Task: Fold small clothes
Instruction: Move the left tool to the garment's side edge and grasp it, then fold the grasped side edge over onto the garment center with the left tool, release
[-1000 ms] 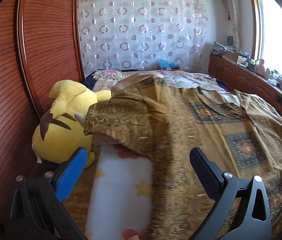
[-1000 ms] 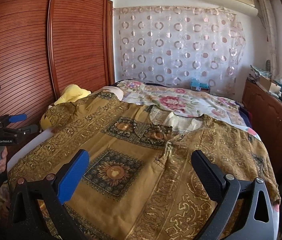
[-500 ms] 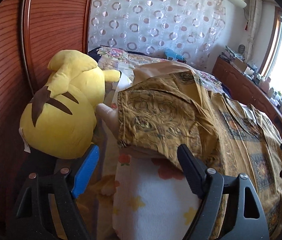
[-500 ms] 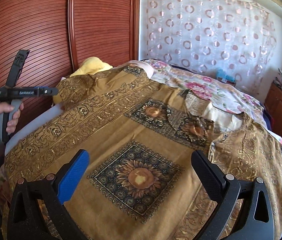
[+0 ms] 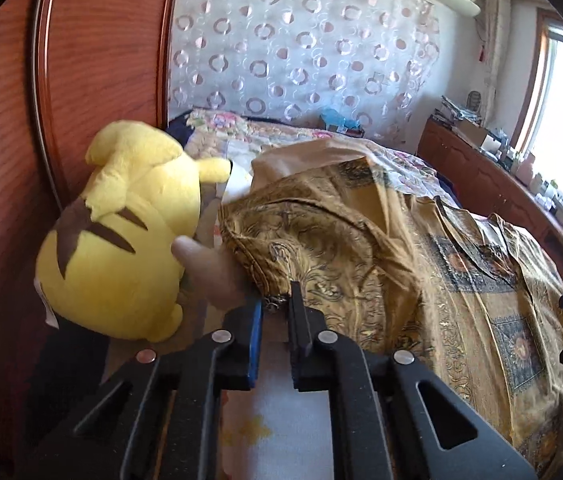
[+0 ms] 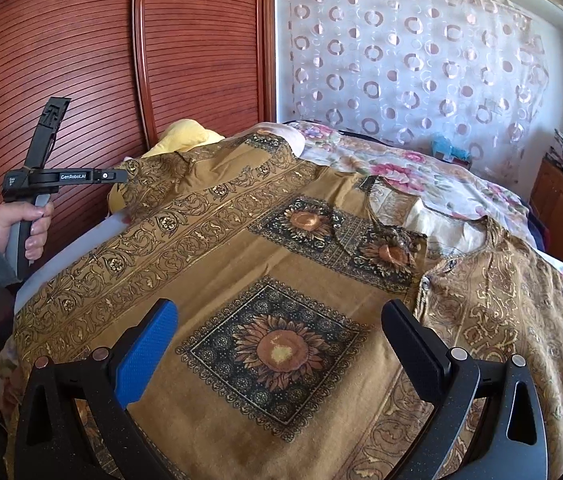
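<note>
Left tool (image 5: 275, 308) of ours, fresh from closing, pinches the shirt's (image 6: 241, 264) sleeve hem; our right tool (image 6: 281, 344) gapes above that shirt on the bed (image 6: 421, 168). We read "GenRobot.AI" on the left tool.

A patterned garment (image 6: 289, 264) is lying spread across the bed (image 6: 421, 168), its neckline toward the right side in the right wrist view. A plush toy (image 5: 121, 232) is sitting at the garment's left edge, leaning against the wardrobe doors (image 6: 101, 60) behind it. A curtain (image 6: 413, 60) is hanging behind the bed's far end, and a low cabinet (image 5: 493, 176) is running along the bed's right side.
</note>
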Demonstrator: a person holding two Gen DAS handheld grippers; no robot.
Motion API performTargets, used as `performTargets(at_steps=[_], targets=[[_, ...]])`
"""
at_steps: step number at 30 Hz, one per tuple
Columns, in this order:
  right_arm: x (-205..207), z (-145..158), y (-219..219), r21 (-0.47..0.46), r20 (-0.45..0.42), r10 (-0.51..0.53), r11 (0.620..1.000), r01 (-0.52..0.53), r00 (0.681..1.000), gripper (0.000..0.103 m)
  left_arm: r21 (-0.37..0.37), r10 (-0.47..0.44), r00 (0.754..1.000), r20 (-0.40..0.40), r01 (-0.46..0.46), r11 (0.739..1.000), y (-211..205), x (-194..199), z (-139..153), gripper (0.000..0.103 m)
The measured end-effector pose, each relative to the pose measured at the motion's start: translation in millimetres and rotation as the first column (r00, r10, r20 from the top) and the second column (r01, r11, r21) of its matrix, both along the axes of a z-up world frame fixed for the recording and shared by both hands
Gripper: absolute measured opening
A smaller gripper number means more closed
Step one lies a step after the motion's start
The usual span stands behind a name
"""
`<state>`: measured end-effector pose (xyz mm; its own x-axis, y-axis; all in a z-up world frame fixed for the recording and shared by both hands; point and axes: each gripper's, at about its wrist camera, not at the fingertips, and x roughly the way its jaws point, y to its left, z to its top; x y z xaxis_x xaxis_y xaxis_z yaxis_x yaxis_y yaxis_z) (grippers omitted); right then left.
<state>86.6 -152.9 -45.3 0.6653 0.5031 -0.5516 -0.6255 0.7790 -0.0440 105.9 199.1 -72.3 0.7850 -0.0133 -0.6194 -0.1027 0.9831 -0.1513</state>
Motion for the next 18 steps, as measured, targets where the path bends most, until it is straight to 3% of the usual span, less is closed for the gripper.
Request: performTargets(at_steps=[9, 13, 18], targets=[[5, 2, -15, 0.042, 0.007, -0.052, 0.998, 0.052, 0.999, 0.102, 0.038, -0.151, 0.985, 0.083, 0.148, 0.988, -54, 12, 40, 0.008], [5, 4, -27, 0.041, 0.019, -0.082, 0.996, 0.081, 0.996, 0.102, 0.057, -0.262, 0.96, 0.095, 0.258, 0.965, -97, 15, 51, 0.008], [-2, 3, -38, 0.052, -0.004, -0.107, 0.993, 0.107, 0.994, 0.097, 0.049, -0.358, 0.932, 0.056, 0.356, 0.933, -133, 8, 47, 0.008]])
